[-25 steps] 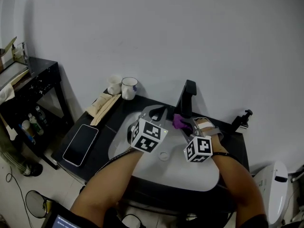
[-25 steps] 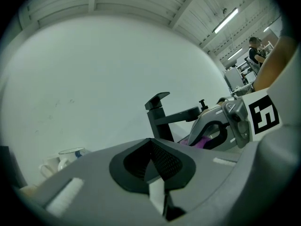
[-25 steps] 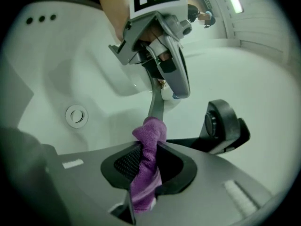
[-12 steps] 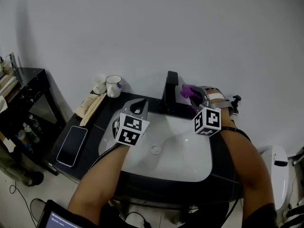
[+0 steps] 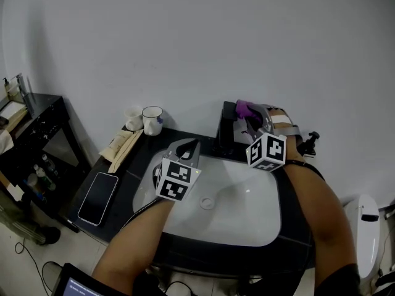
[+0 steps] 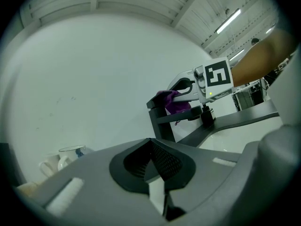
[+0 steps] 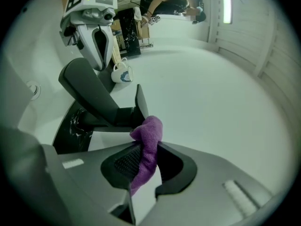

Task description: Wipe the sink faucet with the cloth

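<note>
Right gripper (image 5: 250, 118) clamps the purple cloth (image 5: 244, 109) against the faucet (image 5: 226, 130) top. Left gripper (image 5: 187, 147) is closed and empty, over the white sink (image 5: 237, 217).

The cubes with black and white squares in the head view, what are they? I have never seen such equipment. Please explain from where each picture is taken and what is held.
There is no robot here. A person holds a tool with a two-jaw claw in each hand, and the cubes are part of those tools. The head view comes from a camera on the person's head, looking down at a white sink in a dark counter. The two gripper views come from cameras riding on the tools, looking along the jaws. The right claw is shut on a purple cloth at the top of the black faucet. The left claw is shut and empty, over the basin. A phone and two mugs are on the counter.
</note>
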